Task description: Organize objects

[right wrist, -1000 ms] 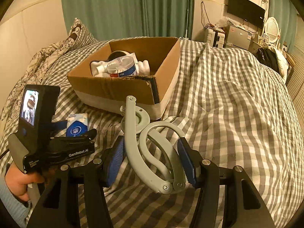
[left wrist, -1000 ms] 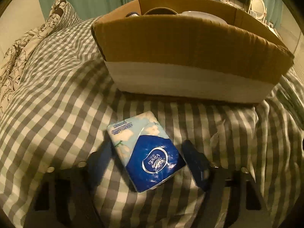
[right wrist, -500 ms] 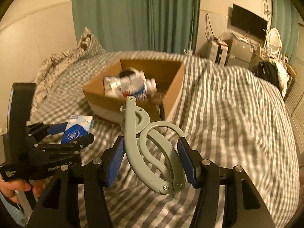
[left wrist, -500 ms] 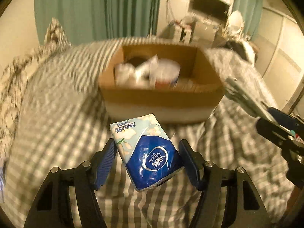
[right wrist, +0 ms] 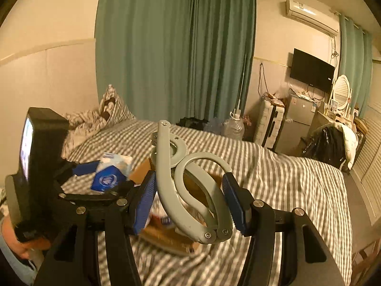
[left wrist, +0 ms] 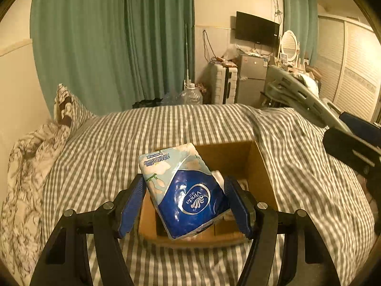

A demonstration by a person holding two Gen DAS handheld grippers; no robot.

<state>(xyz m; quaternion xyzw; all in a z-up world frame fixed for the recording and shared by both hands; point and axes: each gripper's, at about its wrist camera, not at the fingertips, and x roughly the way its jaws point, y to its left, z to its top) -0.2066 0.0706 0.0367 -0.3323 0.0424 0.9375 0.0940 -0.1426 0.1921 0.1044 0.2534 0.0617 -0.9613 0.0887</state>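
Note:
My left gripper (left wrist: 185, 202) is shut on a blue and white Vinda tissue pack (left wrist: 183, 195) and holds it in the air above the open cardboard box (left wrist: 257, 166) on the bed. The pack and left gripper also show in the right wrist view (right wrist: 109, 174). My right gripper (right wrist: 190, 200) is shut on a grey metal hand-grip tool (right wrist: 190, 181) and holds it raised over the box (right wrist: 166, 236). The tool's tip shows at the right of the left wrist view (left wrist: 300, 97). The box's contents are mostly hidden.
The grey checked bed cover (left wrist: 309, 166) spreads around the box. Patterned pillows (left wrist: 35, 147) lie at the left. Green curtains (left wrist: 114, 47), a water jug (left wrist: 190, 95), a small fridge (left wrist: 252, 78) and a wall TV (left wrist: 257, 28) stand beyond the bed.
Both grippers have risen from the bed. The tissue pack was lifted off the cover and now hangs above the box. The right gripper lifted the grey tool along and moved over the box.

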